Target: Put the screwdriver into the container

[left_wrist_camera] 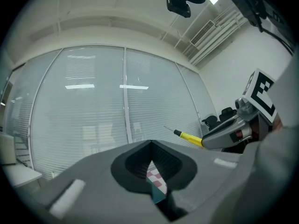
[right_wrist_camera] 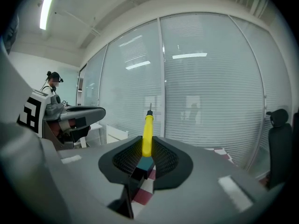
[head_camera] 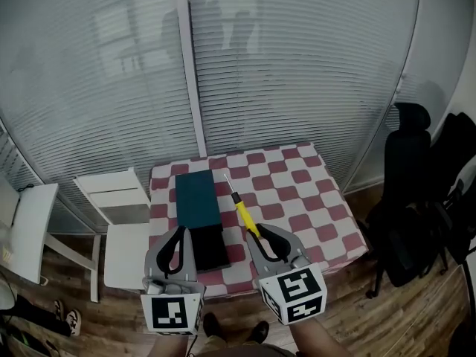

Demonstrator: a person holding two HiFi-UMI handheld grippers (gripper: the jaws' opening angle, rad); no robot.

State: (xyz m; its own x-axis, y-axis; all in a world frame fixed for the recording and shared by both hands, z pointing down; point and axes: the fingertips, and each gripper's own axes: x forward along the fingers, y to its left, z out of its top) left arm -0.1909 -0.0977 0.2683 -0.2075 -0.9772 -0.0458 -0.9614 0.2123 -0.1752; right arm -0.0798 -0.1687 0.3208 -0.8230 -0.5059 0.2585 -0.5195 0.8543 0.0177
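- Hanging at the left, the left gripper (head_camera: 178,235) has its jaws together with nothing between them, beside the near-left edge of the dark container (head_camera: 197,198) on the checked table (head_camera: 316,199).
- Just right of the container is the screwdriver (head_camera: 243,213), its thin tip pointing away. It looks light, stiff and smooth, so it is best gripped on the yellow handle.
- The right gripper (head_camera: 260,233) has its jaws closed narrowly on the rear of that handle.
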